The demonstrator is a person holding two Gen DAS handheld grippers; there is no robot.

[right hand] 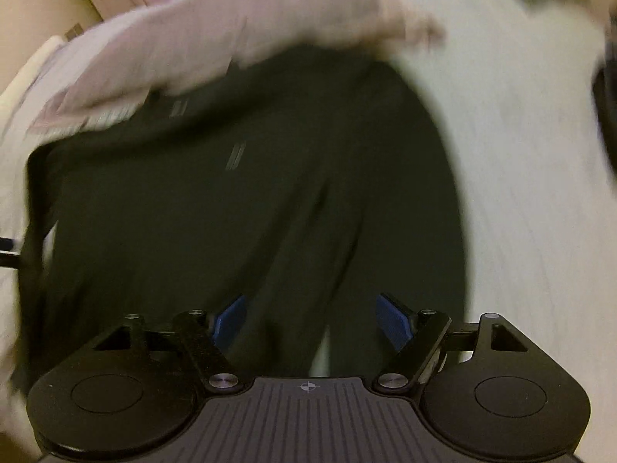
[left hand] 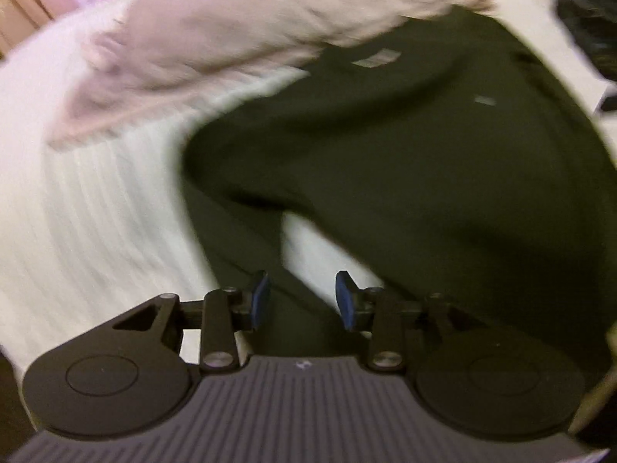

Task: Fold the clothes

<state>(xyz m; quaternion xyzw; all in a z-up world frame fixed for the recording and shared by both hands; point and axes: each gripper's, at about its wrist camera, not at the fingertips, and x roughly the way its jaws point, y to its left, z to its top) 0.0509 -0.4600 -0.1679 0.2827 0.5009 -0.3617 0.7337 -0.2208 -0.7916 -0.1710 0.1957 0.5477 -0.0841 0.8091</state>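
Both views blurred: dark garment [left hand: 424, 162] lies spread on the white bed [left hand: 96, 212] across frame centre, pink cloth [left hand: 216, 31] at upper left; left hand-held gripper [left hand: 302, 299] and right hand-held gripper [right hand: 310, 322] gape empty above its near edge—judged mid-fold or regrasp; stage unsettled.

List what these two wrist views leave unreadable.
- Left wrist view: motion blur smears the dark garment; its small pale labels are unreadable.
- Left wrist view: the pink fluffy item is blurred and cut off by the top edge.
- Right wrist view: the dark garment's near hem is hidden behind the right gripper.
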